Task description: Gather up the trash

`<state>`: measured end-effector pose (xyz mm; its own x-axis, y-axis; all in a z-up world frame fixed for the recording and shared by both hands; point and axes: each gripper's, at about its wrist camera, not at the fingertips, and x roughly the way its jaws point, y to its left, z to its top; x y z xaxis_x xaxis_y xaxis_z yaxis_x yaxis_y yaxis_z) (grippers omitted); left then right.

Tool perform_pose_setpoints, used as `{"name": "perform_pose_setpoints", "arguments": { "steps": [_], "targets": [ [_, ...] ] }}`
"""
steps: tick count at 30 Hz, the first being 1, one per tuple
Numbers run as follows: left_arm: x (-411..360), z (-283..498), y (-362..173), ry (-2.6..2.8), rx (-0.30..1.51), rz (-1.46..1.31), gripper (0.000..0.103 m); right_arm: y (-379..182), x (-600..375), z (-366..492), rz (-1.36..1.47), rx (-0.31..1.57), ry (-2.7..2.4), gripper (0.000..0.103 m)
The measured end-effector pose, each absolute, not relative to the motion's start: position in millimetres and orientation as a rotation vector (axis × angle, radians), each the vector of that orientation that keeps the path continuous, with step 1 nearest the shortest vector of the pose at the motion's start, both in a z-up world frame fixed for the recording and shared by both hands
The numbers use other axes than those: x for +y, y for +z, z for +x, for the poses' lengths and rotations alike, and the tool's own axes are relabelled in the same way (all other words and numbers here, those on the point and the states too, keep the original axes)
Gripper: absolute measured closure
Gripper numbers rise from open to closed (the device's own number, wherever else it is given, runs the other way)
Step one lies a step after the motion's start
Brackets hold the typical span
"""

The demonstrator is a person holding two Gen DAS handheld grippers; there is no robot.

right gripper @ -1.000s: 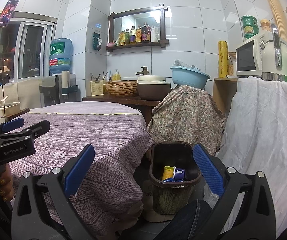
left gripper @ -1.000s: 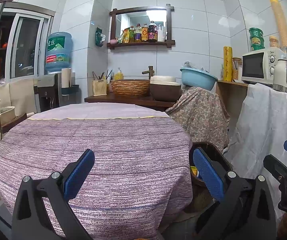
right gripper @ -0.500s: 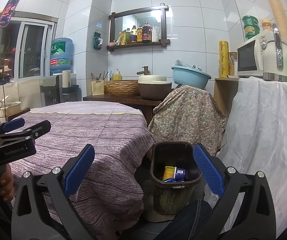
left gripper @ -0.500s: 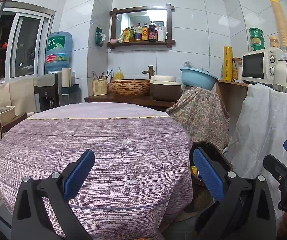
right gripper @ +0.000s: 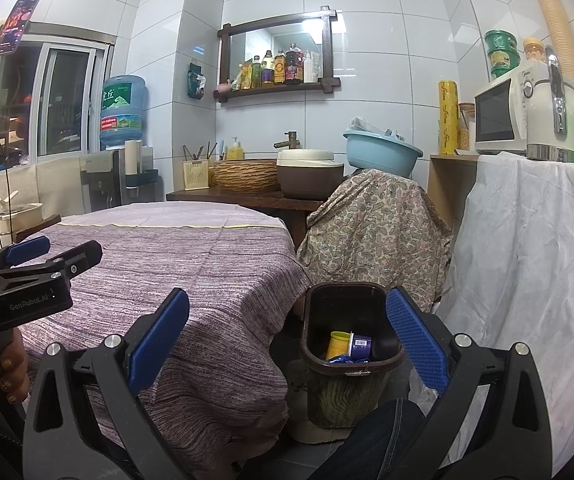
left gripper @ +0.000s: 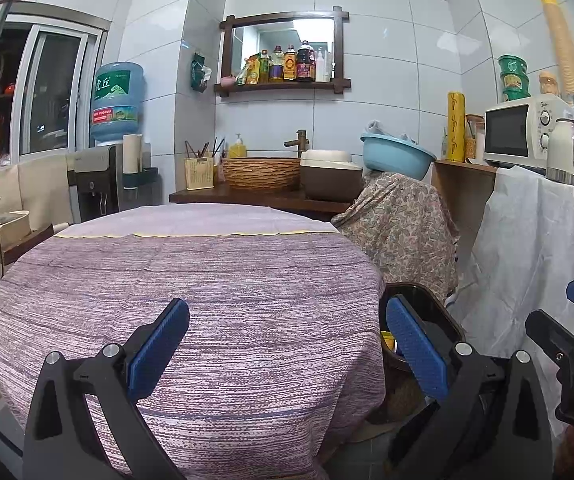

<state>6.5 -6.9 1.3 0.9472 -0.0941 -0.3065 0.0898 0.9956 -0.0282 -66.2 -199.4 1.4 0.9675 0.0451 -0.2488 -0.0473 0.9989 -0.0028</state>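
Observation:
A dark brown trash bin stands on the floor beside the round table with a purple cloth. Inside it lie a yellow cup and a blue-and-white package. My right gripper hangs open above the table's edge and the bin, nothing between its blue pads. My left gripper is open over the near part of the table, empty. Only the bin's rim shows in the left wrist view, behind the right pad. No loose trash shows on the cloth.
A chair draped in paisley cloth stands behind the bin. A white sheet covers the counter at right, with a microwave on top. A dark counter with a basket sink runs along the back wall. A person's knee is near the bin.

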Motion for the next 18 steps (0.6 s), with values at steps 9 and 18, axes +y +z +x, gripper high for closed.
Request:
{"name": "perform_pose_setpoints", "arguments": {
  "steps": [9,18],
  "targets": [
    [-6.9,7.0,2.1,-0.091,0.315,-0.014,0.005,0.2,-198.9,-65.7,-0.008,0.254,0.049,0.006],
    [-7.0,7.1,2.0,-0.091,0.315,-0.014,0.005,-0.3,-198.9,-65.6,-0.008,0.255,0.050,0.006]
  ]
}}
